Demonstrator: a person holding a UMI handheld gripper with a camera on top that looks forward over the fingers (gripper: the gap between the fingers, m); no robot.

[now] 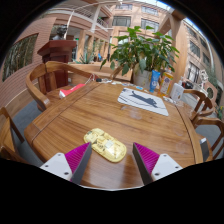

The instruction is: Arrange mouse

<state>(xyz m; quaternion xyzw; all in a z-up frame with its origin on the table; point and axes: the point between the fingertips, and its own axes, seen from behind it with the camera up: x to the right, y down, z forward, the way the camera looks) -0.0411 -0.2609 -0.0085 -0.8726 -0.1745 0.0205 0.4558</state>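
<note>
A pale yellow, see-through mouse (pixel 105 145) lies on the wooden table (pixel 70 120), near its front edge. My gripper (pixel 112 160) hovers just short of it, open, with the magenta pads (pixel 76 156) wide apart. The mouse's near end sits between the fingertips, with a gap on each side. Further back on the table lies a white mouse mat (pixel 142 99) with a dark mouse-like thing on it.
A potted green plant (pixel 143 55) stands at the table's far end beside a blue bottle (pixel 155 80). Wooden chairs (pixel 45 80) ring the table; the left one holds a red item (pixel 72 89). More chairs (pixel 208 125) stand at the right.
</note>
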